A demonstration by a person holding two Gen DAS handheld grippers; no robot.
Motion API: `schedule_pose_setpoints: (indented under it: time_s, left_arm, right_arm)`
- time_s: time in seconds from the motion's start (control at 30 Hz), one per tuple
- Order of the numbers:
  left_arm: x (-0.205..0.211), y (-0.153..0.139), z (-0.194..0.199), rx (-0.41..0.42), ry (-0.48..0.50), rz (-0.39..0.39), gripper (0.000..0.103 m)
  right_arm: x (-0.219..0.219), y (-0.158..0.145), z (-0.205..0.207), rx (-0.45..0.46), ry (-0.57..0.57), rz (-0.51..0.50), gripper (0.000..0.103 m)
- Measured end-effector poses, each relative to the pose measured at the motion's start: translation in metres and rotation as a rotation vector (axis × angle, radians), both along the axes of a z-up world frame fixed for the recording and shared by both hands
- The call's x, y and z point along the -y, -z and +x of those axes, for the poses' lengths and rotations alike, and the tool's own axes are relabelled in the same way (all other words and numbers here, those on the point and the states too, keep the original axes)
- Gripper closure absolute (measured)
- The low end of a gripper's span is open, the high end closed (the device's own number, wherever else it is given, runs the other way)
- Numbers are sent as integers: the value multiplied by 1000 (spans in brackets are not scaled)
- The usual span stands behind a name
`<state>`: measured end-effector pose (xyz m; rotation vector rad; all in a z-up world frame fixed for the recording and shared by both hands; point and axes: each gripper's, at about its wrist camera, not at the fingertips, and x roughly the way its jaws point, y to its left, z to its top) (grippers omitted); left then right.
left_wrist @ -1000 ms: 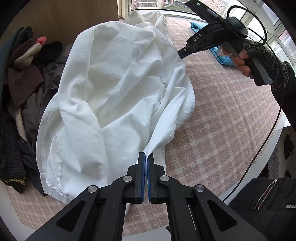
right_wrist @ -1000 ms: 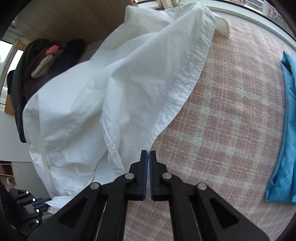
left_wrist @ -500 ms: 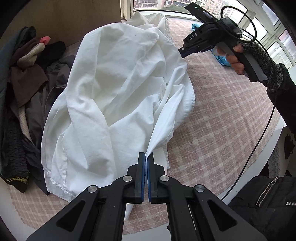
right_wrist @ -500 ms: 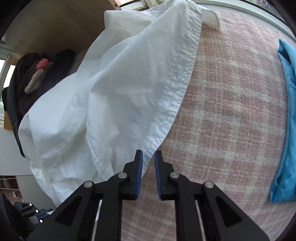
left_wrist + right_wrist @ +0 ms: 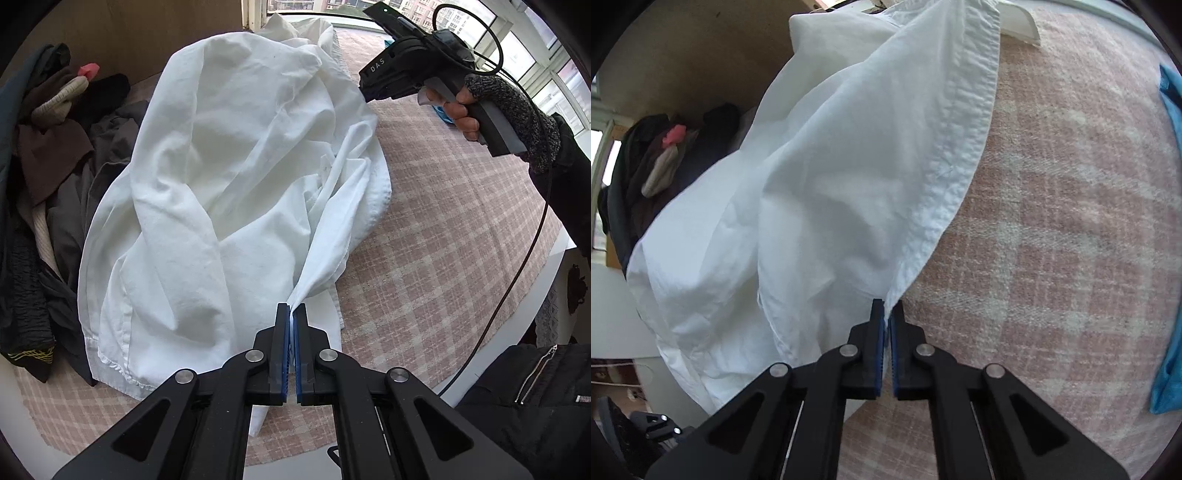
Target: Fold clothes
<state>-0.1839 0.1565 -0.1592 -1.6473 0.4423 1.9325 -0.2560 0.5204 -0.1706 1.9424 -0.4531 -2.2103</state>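
both left gripper (image 5: pixel 294 308) and right gripper (image 5: pixel 887 306) pinch white shirt (image 5: pixel 221 184) edges, jaws closed.

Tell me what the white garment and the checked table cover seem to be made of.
White garment: probably thin woven cotton, matte; it creases sharply and has a puckered stitched hem. Checked table cover: likely a coarser woven, slightly fuzzy cloth in pink and cream; the threads are visible.

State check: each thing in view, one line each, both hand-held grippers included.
left hand-held gripper: shut on a pinched fold of the white shirt.
right hand-held gripper: its jaws have just closed, now shut on the shirt's hemmed edge.
white shirt: crumpled, unfolded, gripped at two points.
blue garment: lying at the table's edge, apart from the shirt.
dark clothes: heaped, untouched.
checked cloth: spread flat.
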Motion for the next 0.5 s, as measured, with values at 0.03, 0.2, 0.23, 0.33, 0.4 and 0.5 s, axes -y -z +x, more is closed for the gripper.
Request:
schedule_pose_setpoints:
  time_s: [0.03,0.2,0.23,0.33,0.4,0.5]
  left_arm:
    - [-2,-3,2,3,8,5,102]
    - [-18,-20,12,20,64,44,102]
    - [-24,-24,16,28,82,57,102]
    - [-41,-34,26,79,126,116,102]
    - [-53,-39,32,122,150,164,102]
    - [-72,-36,37,182,178,205,101]
  right_arm:
    - [-3,-8,3,-9,-16,19,100]
    - [-30,-63,26,-74,-62,104,100]
    - [-35,-74,32,-81,-72,123,100]
    - [-27,-98,39,-72,-103,183,100]
    - [7,-110,34,-63,-119,226,100]
    - [33,-109,36,-39,-170,337,100]
